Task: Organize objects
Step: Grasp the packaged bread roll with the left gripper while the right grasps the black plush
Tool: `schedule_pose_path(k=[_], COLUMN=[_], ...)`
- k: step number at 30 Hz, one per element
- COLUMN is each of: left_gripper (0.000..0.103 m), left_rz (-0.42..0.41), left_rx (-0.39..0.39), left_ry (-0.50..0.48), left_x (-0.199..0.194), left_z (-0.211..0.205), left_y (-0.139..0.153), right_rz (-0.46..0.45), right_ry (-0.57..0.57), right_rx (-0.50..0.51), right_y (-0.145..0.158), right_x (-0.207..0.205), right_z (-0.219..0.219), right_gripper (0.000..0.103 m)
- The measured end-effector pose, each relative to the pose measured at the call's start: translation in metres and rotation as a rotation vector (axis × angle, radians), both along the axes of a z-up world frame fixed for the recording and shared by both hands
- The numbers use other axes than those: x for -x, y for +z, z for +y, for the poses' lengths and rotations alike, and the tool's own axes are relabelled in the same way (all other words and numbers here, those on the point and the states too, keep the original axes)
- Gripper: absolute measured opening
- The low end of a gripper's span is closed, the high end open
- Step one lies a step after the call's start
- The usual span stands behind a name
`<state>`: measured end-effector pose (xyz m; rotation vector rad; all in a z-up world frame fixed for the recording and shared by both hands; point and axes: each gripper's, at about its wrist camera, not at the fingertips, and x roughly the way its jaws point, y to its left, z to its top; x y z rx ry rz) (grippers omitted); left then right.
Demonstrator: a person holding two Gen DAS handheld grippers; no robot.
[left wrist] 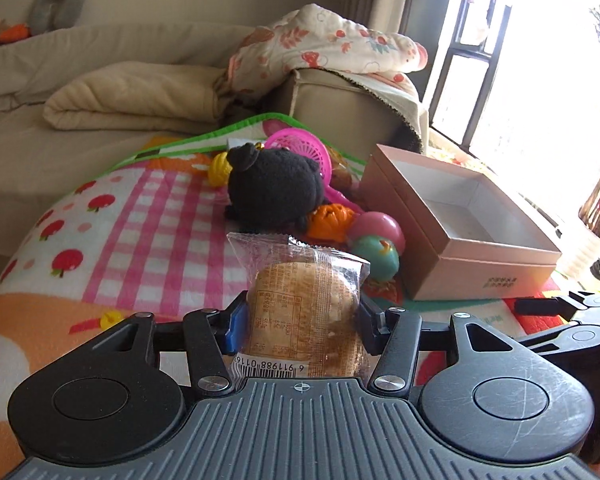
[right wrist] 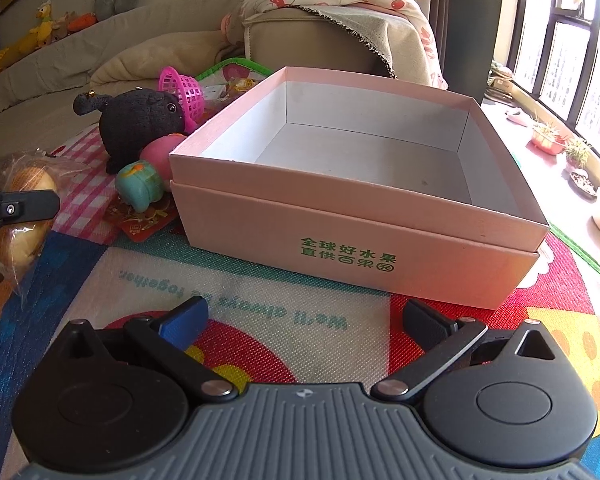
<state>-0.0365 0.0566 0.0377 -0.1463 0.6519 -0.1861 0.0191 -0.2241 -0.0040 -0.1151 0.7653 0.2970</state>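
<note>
My left gripper (left wrist: 300, 320) is shut on a wrapped bread bun (left wrist: 304, 304) and holds it above the play mat; the bun also shows at the left edge of the right wrist view (right wrist: 24, 184). An open pink box (left wrist: 460, 220) stands to the right, empty inside (right wrist: 360, 168). A black plush toy (left wrist: 276, 188), a pink basket (left wrist: 300, 148), an orange toy (left wrist: 330, 218), a pink ball (left wrist: 378, 228) and a teal toy (left wrist: 376, 256) lie in a heap left of the box. My right gripper (right wrist: 304, 320) is open and empty in front of the box.
A colourful play mat (right wrist: 260, 312) covers the floor. A beige sofa (left wrist: 100, 92) with folded blankets stands behind. A yellow toy (left wrist: 220, 168) lies beyond the plush. Windows and potted plants (right wrist: 548, 136) are at the right.
</note>
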Motion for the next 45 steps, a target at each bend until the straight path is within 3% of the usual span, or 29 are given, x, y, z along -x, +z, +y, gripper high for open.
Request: schedule_pose_path(k=[6,11,15,22,25,26,29,34,38,45], left_gripper=[0.058,0.058,0.058,0.058,0.058,0.058,0.058,0.058,0.058,0.058], left_rz=[0.001,-0.054,-0.053,-0.040,-0.027,-0.023,-0.020,-0.018,-0.020,-0.069], left_rx=[-0.016,-0.013,0.090,0.138,0.151,0.152,0.140,0.108,0.094,0.108], left_ry=[0.016,0.038,0.094,0.120,0.114,0.109,0.075,0.006,-0.049,-0.225], left_x=[0.005,0.005,0.004,0.012,0.018,0.019,0.024,0.038,0.052,0.048], left_z=[0.018,0.042,0.081,0.115,0.121,0.121,0.115,0.094,0.066,-0.007], left_y=[0.009,0.017,0.015,0.006,0.000,-0.001,-0.002,0.002,0.008,0.045], right_rz=[-0.210,-0.297,-0.304,-0.221,-0.225,-0.231,-0.219,-0.237,-0.266,-0.336], right_ry=[0.115,0.199,0.190,0.134,0.087,0.084,0.119,0.230,0.233,0.084], right_rx=[0.026,0.096,0.144,0.160,0.279,0.295,0.194,0.037,0.049,0.090], right_y=[0.043,0.074,0.061,0.026,0.013,0.014,0.033,0.078,0.085,0.077], right_x=[0.038,0.015,-0.028,-0.103,-0.116,-0.114,-0.090,-0.005,0.059,0.118], right_z=[0.032,0.095,0.151,0.220,0.240,0.240,0.221,0.160,0.100,0.013], right_gripper=[0.103,0.103,0.103,0.098,0.090,0.081,0.080,0.080,0.080,0.080])
